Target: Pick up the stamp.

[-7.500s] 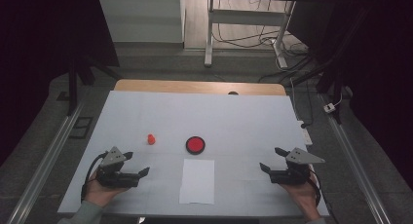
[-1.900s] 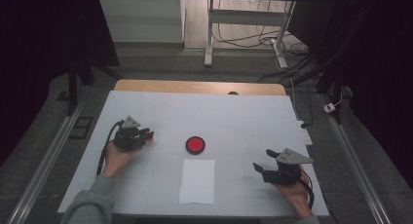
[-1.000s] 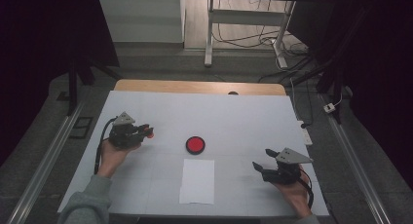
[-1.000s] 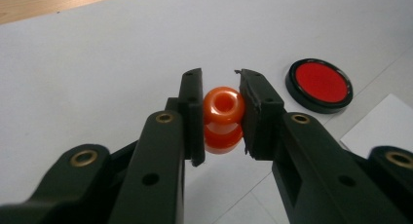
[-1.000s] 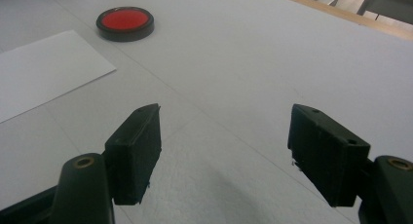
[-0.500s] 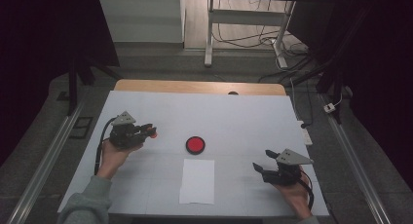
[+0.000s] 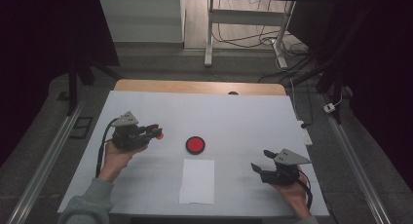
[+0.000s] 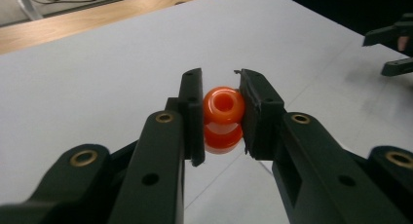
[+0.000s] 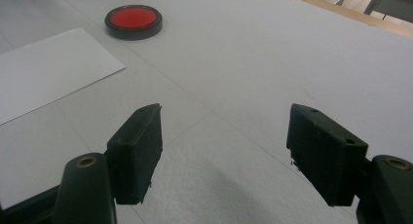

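Observation:
My left gripper [image 8: 222,118] is shut on a small orange-red knob [image 8: 223,118] with a hollow top, held between the black pads just above the table. From above, that gripper [image 7: 155,131] hovers left of centre, the orange knob [image 7: 158,134] at its tip. A round red disc with a black rim [image 7: 195,145] lies in the middle of the white table cover, and a white sheet of paper [image 7: 197,180] lies just nearer than it. My right gripper [image 7: 259,170] rests open at the near right; its jaws [image 9: 224,151] stand wide with nothing between them.
The white cover [image 7: 253,121] spans the wooden table [image 7: 195,87], whose bare far edge shows. Metal rails [image 7: 41,170] run along both sides. A desk frame and cables [image 7: 253,34] stand on the floor beyond.
My left gripper has risen a little and drifted toward the red disc, carrying the orange knob. The right gripper has stayed in place.

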`<state>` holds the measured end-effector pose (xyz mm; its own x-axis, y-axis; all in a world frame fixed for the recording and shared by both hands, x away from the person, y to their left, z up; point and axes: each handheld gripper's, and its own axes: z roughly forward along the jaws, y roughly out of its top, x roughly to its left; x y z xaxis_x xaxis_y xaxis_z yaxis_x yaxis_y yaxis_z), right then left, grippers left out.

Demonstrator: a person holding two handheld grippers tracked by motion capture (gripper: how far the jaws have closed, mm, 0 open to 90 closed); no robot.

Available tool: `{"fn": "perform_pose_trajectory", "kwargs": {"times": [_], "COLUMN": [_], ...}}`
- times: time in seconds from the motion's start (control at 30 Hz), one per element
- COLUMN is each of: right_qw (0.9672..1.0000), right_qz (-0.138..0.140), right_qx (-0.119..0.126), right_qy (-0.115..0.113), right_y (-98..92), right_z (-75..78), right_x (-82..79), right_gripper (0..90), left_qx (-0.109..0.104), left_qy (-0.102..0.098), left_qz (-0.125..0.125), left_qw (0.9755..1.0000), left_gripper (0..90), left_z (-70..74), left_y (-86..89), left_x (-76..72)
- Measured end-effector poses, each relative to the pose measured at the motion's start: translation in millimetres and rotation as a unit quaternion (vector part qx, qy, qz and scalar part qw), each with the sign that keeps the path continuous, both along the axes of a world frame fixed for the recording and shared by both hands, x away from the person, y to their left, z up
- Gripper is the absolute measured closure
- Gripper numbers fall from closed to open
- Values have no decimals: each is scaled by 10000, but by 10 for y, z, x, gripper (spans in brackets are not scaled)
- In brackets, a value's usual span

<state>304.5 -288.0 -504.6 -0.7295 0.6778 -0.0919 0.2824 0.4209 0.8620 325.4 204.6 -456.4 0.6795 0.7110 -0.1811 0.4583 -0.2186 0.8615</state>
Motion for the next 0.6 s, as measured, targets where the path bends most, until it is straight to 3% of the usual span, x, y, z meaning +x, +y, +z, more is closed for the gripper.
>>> {"fn": "perform_pose_trajectory", "kwargs": {"times": [0.6], "right_qw": [10000], "right_qz": [-4], "right_qx": [0], "right_qy": [11], "right_y": [5], "right_z": [-13], "right_x": [-11], "right_gripper": [289], "left_qx": [-121], "left_qy": [27], "left_qz": [-597], "left_qw": [9981], "left_gripper": [722], "left_z": [43], "left_y": [-363], "left_x": [-85]}}
